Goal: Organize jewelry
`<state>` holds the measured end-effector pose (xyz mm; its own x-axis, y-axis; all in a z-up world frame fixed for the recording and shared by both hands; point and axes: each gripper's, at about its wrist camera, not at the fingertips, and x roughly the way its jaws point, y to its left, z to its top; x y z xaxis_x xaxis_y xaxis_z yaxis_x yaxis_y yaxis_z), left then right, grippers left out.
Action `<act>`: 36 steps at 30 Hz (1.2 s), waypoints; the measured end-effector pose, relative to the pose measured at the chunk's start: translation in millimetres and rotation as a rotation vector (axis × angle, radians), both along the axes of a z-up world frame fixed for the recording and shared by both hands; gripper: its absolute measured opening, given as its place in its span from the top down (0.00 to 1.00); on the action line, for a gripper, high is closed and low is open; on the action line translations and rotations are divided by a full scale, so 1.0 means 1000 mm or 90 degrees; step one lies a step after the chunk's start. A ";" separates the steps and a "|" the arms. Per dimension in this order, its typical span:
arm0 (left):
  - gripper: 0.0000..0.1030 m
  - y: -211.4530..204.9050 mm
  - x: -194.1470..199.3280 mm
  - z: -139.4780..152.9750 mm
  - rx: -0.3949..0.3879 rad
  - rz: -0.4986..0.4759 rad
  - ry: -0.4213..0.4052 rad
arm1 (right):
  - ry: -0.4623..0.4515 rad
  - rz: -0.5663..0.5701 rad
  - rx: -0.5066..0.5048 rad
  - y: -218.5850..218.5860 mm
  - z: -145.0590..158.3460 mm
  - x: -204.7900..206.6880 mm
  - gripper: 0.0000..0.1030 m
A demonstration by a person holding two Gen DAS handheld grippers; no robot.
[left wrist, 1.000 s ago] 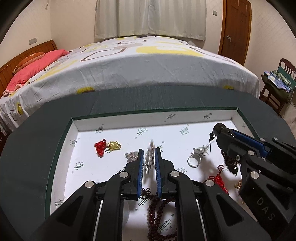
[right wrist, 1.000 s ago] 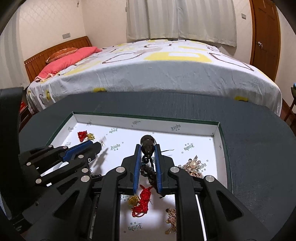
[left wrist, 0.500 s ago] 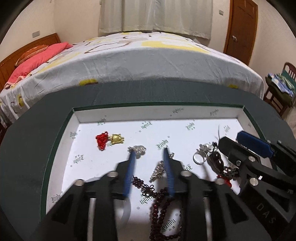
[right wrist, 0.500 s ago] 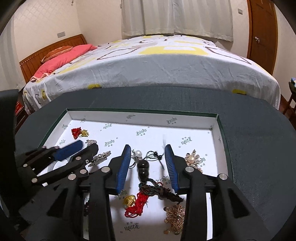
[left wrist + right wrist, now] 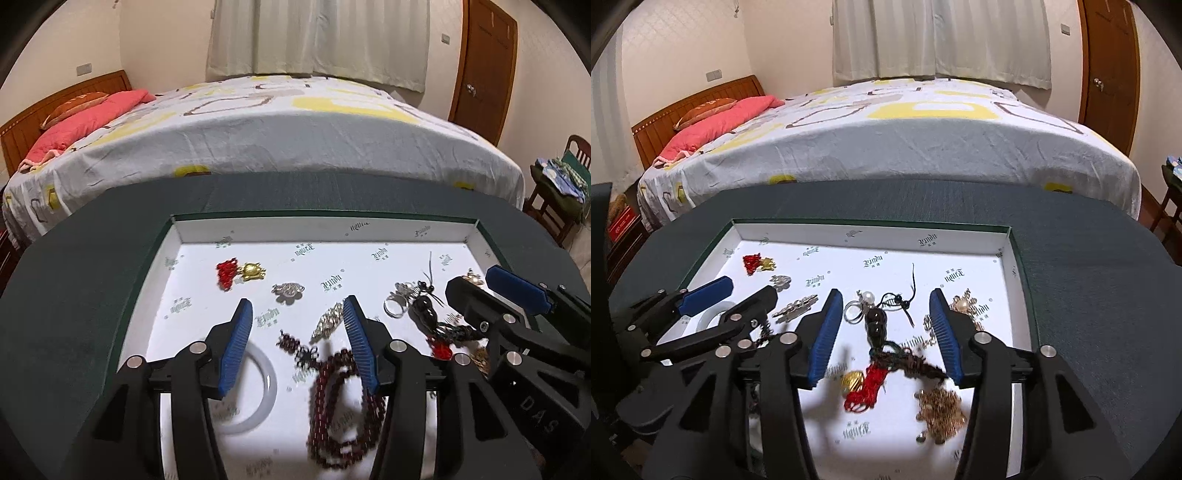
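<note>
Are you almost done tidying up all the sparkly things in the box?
Not nearly. Done: the pieces all lie inside the white box, like the white bangle, dark red beads, silver ring and gold chain. In hand: nothing, since the left gripper and right gripper are both open. Left: the pieces look scattered, and the dark pendant trails tangled cords over a red tassel.
</note>
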<state>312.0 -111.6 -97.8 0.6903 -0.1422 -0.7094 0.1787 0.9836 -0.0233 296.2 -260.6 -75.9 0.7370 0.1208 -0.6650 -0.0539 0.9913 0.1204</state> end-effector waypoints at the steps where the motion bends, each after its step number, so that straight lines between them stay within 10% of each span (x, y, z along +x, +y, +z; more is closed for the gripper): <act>1: 0.44 0.003 -0.007 0.003 -0.001 0.006 -0.006 | -0.003 -0.001 -0.001 0.000 0.001 -0.004 0.50; 36: 0.24 0.066 -0.225 0.109 0.003 0.083 -0.156 | -0.158 0.007 -0.020 -0.011 0.107 -0.224 0.27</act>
